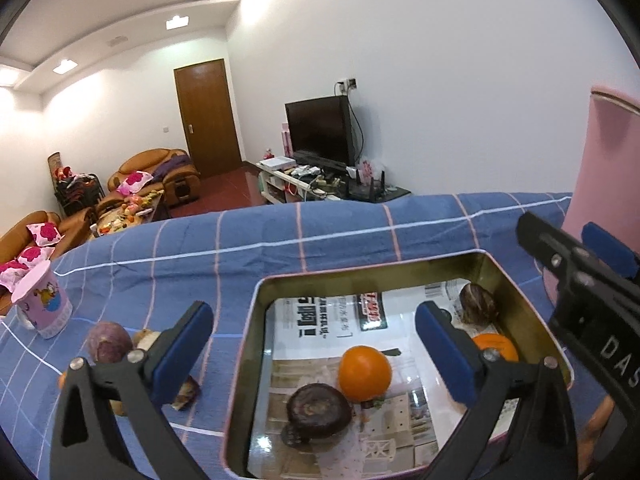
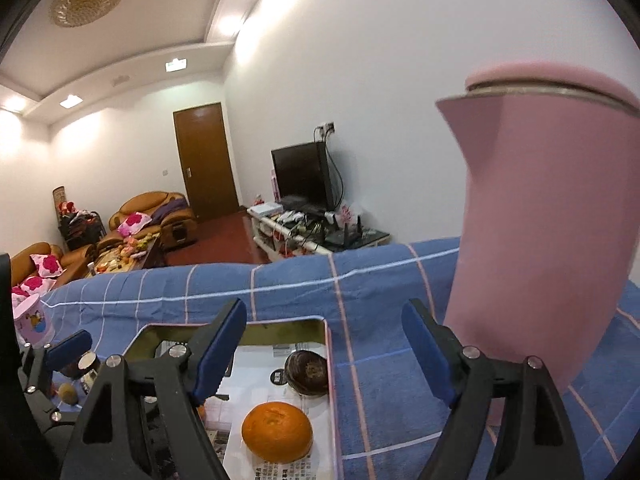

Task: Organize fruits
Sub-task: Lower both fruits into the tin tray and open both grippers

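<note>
Blue checked cloth is spread over the table, and a rectangular metal tin lined with printed paper is set on it. Inside the tin, an orange is seen beside a dark round fruit; a second orange and a brown striped fruit are lodged toward the tin's right wall. Outside the tin, to its left, a purplish fruit is left on the cloth near a pink cartoon cup. A tall pink jug is stood to the right of the tin. The left gripper is held above the tin's left rim with fingers spread wide and nothing between them. The right gripper is likewise held wide open and empty over the tin's right edge.
</note>
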`<state>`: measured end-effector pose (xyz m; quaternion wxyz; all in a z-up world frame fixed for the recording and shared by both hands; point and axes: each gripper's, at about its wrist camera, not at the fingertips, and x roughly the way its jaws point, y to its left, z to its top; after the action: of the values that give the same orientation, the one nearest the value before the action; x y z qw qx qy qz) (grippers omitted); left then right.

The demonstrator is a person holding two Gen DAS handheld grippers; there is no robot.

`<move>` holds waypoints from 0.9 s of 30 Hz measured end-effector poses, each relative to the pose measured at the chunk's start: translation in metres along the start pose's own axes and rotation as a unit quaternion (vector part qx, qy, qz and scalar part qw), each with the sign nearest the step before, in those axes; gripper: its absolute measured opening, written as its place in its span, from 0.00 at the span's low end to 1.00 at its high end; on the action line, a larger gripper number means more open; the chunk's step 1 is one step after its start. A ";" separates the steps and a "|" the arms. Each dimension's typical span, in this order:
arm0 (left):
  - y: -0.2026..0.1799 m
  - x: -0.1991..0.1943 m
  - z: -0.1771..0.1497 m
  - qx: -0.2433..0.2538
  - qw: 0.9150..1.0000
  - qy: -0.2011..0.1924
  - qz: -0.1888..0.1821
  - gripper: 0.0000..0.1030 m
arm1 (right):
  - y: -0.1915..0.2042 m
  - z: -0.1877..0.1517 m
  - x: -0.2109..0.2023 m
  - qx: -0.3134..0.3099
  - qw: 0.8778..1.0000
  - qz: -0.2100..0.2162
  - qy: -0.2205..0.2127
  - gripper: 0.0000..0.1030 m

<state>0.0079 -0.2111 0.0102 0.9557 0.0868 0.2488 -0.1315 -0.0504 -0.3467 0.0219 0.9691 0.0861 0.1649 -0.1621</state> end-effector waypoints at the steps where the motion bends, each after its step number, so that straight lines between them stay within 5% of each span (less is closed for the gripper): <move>1: 0.002 -0.001 0.000 -0.002 1.000 0.000 0.000 1.00 | 0.000 0.000 -0.003 -0.001 1.000 -0.002 -0.008 0.79; 7: 0.010 -0.008 -0.005 0.000 1.000 -0.016 0.019 1.00 | 0.004 0.000 -0.022 -0.015 0.997 -0.022 -0.068 0.89; 27: 0.047 -0.029 -0.024 -0.019 0.999 -0.028 0.034 1.00 | 0.017 -0.013 -0.036 -0.004 0.998 -0.045 -0.037 0.89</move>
<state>-0.0130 -0.1553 0.0088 0.9676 0.0730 0.2214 -0.0965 -0.0803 -0.3173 0.0243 0.9665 0.0689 0.1330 -0.2083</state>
